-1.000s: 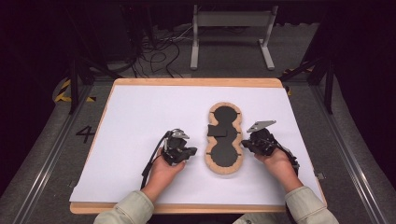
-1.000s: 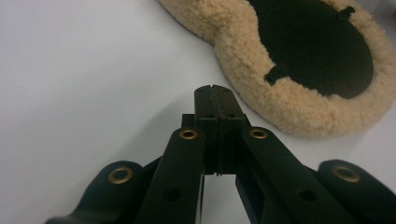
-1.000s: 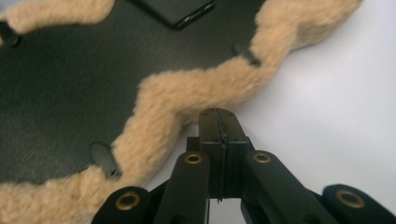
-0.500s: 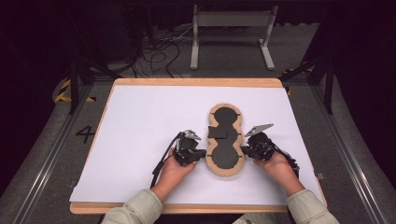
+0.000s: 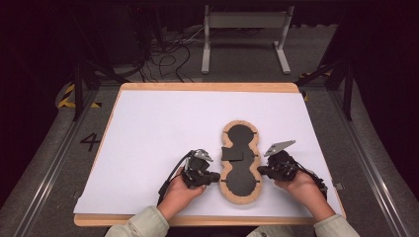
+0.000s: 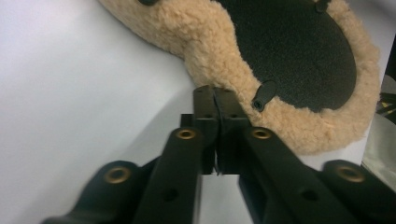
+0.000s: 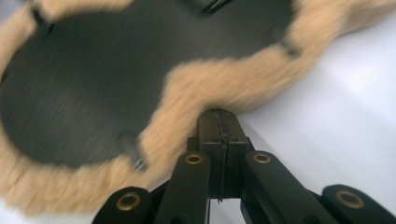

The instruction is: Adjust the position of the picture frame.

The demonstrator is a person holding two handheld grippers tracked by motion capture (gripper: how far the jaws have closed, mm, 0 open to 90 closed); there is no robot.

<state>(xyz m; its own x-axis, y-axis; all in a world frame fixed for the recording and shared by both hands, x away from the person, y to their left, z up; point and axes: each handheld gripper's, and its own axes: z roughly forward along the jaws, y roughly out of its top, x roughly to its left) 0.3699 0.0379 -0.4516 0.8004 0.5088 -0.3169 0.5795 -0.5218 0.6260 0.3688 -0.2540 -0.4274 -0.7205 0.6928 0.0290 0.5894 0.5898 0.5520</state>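
Observation:
A peanut-shaped pad [image 5: 240, 182] with a tan fleece rim and black middle lies on the white sheet, a black strap [image 5: 232, 154] across its waist. My left gripper [image 5: 216, 177] points right, with its tips at the left rim of the pad's near lobe. In the left gripper view the left gripper [image 6: 215, 91] touches the fleece [image 6: 187, 32]; its jaws have just been opening by a hair and still look closed, nothing between them. My right gripper [image 5: 260, 171] points left at the pad's right rim. In the right gripper view the right gripper [image 7: 219, 114] is shut, tips against the fleece [image 7: 205, 84].
The white sheet [image 5: 163, 123] covers a wooden table [image 5: 207, 87]. Beyond the far edge stand a metal frame [image 5: 242, 29] and loose cables [image 5: 168, 54] on the dark floor. A rail [image 5: 49, 163] runs along the left side.
Both hands have drawn toward the near edge and closed in on the pad's near lobe, the left moving right. The pad has not shifted.

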